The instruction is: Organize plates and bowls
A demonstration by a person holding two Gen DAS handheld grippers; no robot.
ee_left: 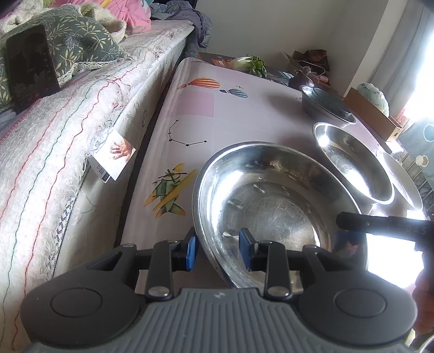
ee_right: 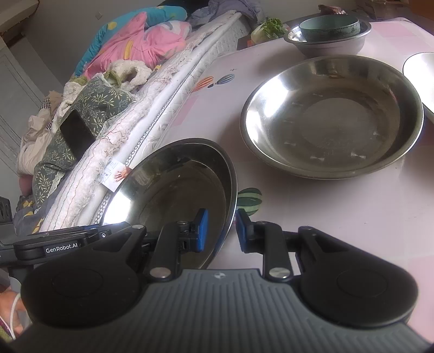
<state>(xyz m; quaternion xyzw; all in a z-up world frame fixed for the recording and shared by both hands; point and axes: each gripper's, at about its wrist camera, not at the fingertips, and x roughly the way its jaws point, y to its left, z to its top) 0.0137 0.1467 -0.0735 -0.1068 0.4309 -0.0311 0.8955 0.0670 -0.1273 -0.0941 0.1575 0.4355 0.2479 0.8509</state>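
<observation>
A wide steel basin [ee_left: 271, 203] hangs tilted just above the pink printed table [ee_left: 190, 114]. My left gripper [ee_left: 219, 251] is shut on its near-left rim, one blue pad outside the wall and one inside. In the right wrist view the same basin [ee_right: 176, 190] leans toward the bed, and my right gripper [ee_right: 222, 230] is shut on its opposite rim. A second steel basin [ee_right: 331, 116] rests flat on the table beyond. Farther back a green ceramic bowl [ee_right: 329, 24] sits inside a steel bowl [ee_right: 331, 44]. A white plate [ee_right: 420, 76] shows at the right edge.
A bed with a quilted cover [ee_left: 67, 135] runs along the table's left side, with a dark phone [ee_left: 29, 68] and a patterned pillow [ee_left: 81, 40] on it. Leafy vegetables [ee_left: 252, 63] lie at the far end. A cardboard box [ee_left: 371, 111] stands beyond the right edge.
</observation>
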